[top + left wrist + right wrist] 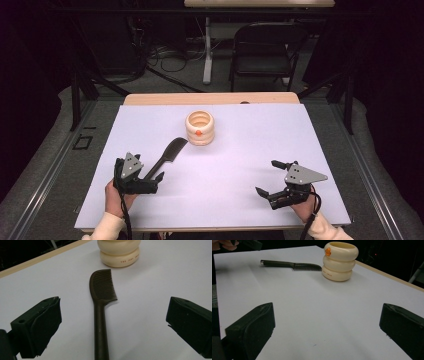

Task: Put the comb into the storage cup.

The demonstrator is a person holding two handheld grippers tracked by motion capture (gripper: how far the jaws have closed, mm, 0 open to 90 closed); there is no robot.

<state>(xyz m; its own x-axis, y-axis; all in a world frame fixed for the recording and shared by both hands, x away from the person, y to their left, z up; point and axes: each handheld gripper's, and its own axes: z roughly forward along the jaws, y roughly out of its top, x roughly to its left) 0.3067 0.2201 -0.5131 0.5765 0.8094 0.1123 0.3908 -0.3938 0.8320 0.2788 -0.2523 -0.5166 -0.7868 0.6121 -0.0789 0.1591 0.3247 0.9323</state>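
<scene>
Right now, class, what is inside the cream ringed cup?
The high view shows just the ribbed inner wall of the cream cup; nothing pokes above its rim. Its bottom is hidden. The comb lies outside, on the table.

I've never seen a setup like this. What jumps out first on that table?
A cream ringed cup with an orange spot stands near the far middle of the white table. A dark comb lies just in front of it, its handle running back between the open jaws of the left gripper. The right gripper hangs open over bare table at the near right.
</scene>
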